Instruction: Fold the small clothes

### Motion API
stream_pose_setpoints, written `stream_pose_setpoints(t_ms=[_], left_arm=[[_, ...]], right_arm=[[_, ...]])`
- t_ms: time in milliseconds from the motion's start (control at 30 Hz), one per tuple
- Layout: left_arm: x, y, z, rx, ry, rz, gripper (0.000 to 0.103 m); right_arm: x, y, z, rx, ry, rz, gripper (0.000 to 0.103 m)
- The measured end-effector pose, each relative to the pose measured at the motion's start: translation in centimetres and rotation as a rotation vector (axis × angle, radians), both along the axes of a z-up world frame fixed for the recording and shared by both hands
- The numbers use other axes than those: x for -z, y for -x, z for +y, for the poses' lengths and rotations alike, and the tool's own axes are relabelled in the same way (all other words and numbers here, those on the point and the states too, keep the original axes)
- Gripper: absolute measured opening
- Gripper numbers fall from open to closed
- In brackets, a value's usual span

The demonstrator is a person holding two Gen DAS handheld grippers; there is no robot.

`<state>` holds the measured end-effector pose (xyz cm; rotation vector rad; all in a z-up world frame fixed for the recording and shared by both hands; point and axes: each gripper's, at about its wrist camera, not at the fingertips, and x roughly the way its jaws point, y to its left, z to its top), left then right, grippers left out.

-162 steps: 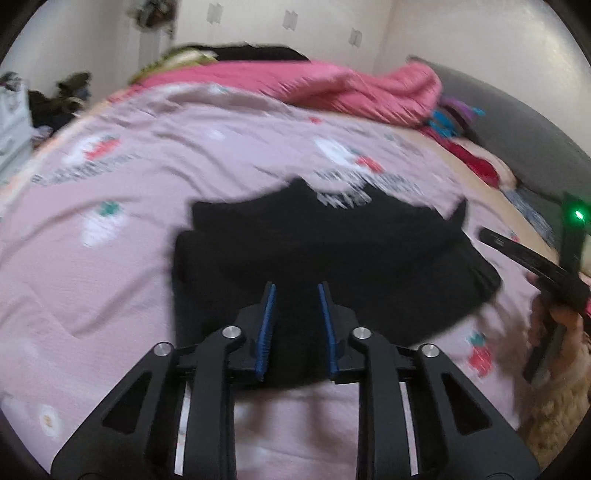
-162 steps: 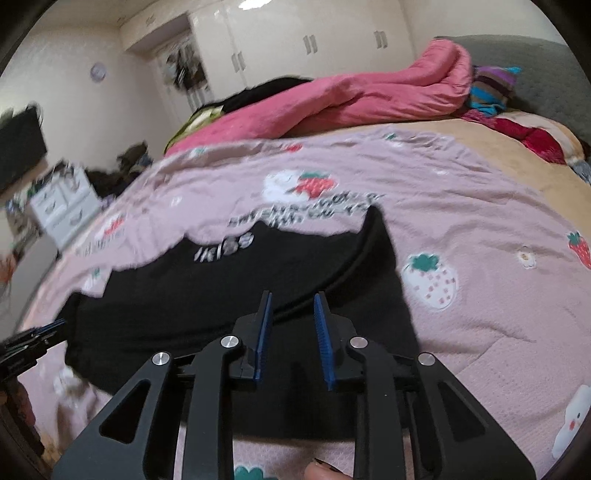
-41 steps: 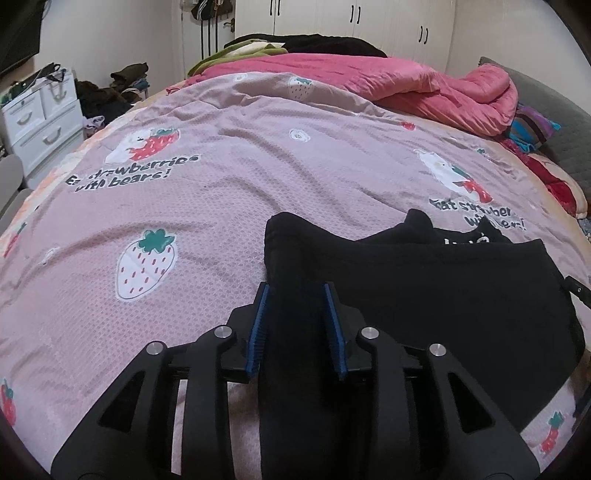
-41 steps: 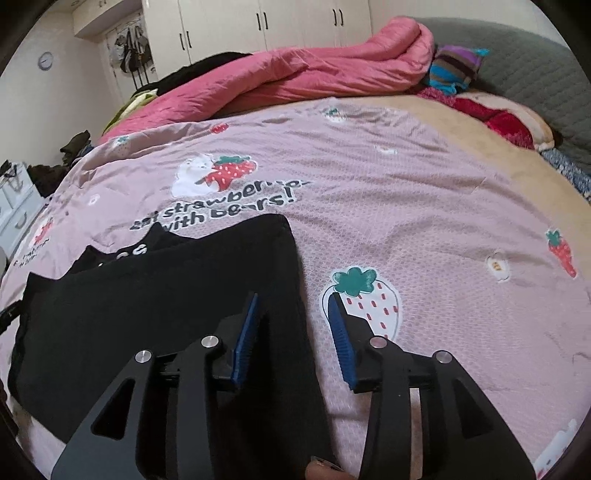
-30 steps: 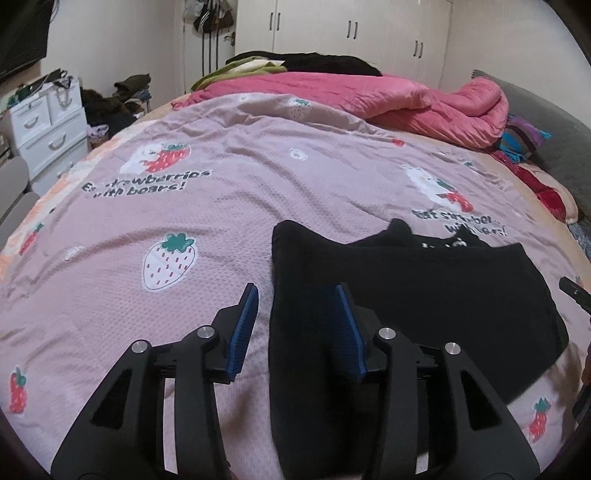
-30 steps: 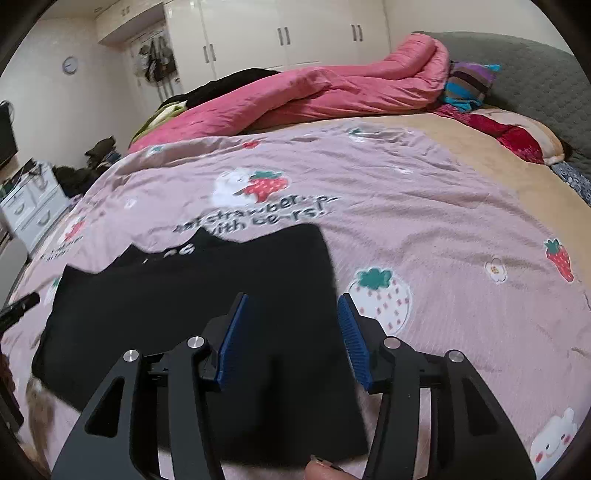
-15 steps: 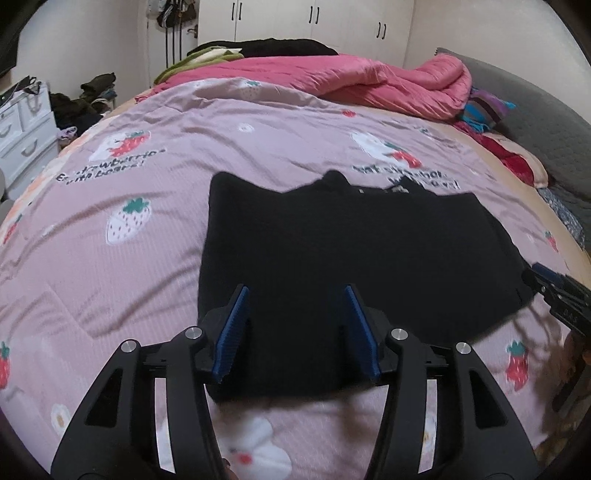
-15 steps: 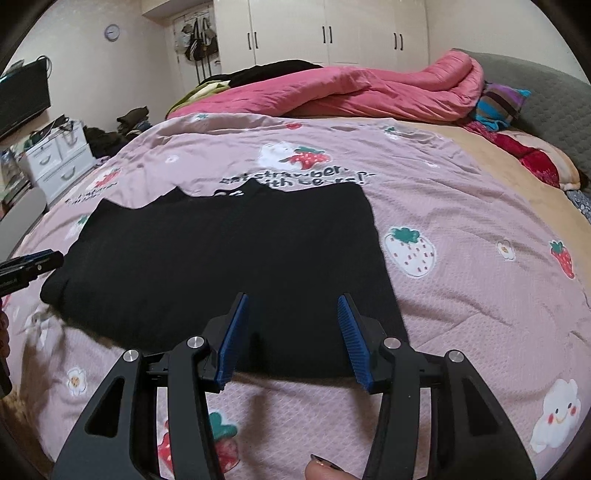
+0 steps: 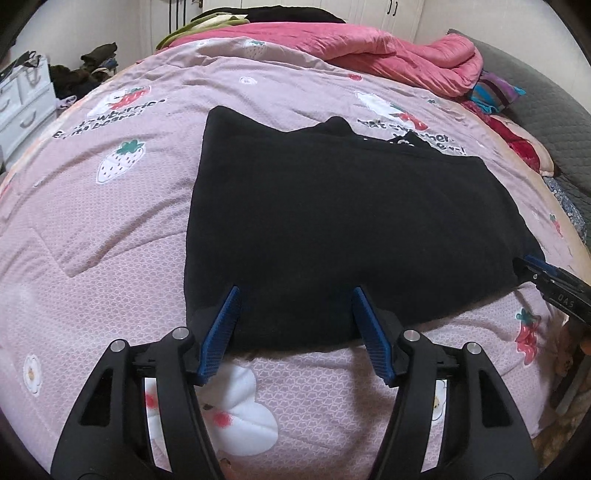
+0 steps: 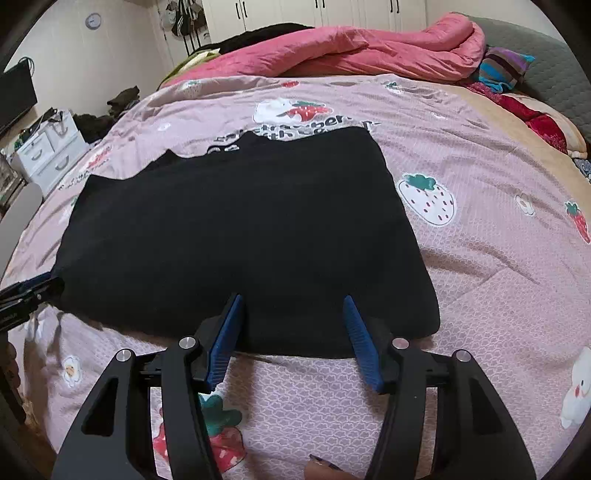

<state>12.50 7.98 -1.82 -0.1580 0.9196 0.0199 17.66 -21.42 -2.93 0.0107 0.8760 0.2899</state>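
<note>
A black garment lies flat and folded on the pink strawberry-print bedspread; it also fills the middle of the right wrist view. My left gripper hovers over its near left hem, jaws opening, pads apart with only the hem's edge below them. My right gripper is over the near right hem, jaws opening too, nothing pinched. The right gripper's tip shows at the garment's right corner in the left wrist view. The left gripper's tip shows at the left corner in the right wrist view.
A pink duvet is heaped at the far side of the bed, with coloured clothes and a grey headboard at the right. A white drawer unit stands left of the bed. White wardrobes line the back wall.
Both grippers let go of the garment's side edges, opened wider, and swung down to its near hem. The garment now lies flat as a wide rectangle.
</note>
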Motion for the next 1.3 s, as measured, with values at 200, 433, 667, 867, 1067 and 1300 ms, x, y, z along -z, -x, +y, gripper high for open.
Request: stream_pose_setpoints(t_ms=[200,433,667,867,1067,1300], left_arm=[[-0.5,0.1,0.1,0.005,0.023,-0.01,0.061],[-1.7,0.7,-0.1,0.015,0.02,-0.063,0.074],[-2.3,1.0,-0.4,0.016,-0.012,-0.083,0.089],[-2.2,0.9,-0.5,0.007,-0.033,-0.078,0.094],[-2.3,0.8,-0.2,0.0,-0.031,-0.077,0.094],[-2.5,0.9,0.7,-0.019,-0.027,-0.077,0.094]], right_arm=[[-0.3,0.5,0.1,-0.021,-0.008,-0.034,0.066],[-1.4,1.0,0.0,-0.019,-0.03,-0.094,0.09],[-2.2,1.6,0.3,-0.02,-0.018,-0.15,0.097],[-2.9,2.0,0.5,-0.03,-0.026,-0.2,0.099],[-2.9,2.0,0.7,-0.03,-0.019,-0.201,0.099],[-2.9,2.3,1.5,-0.046,-0.002,-0.213,0.099]])
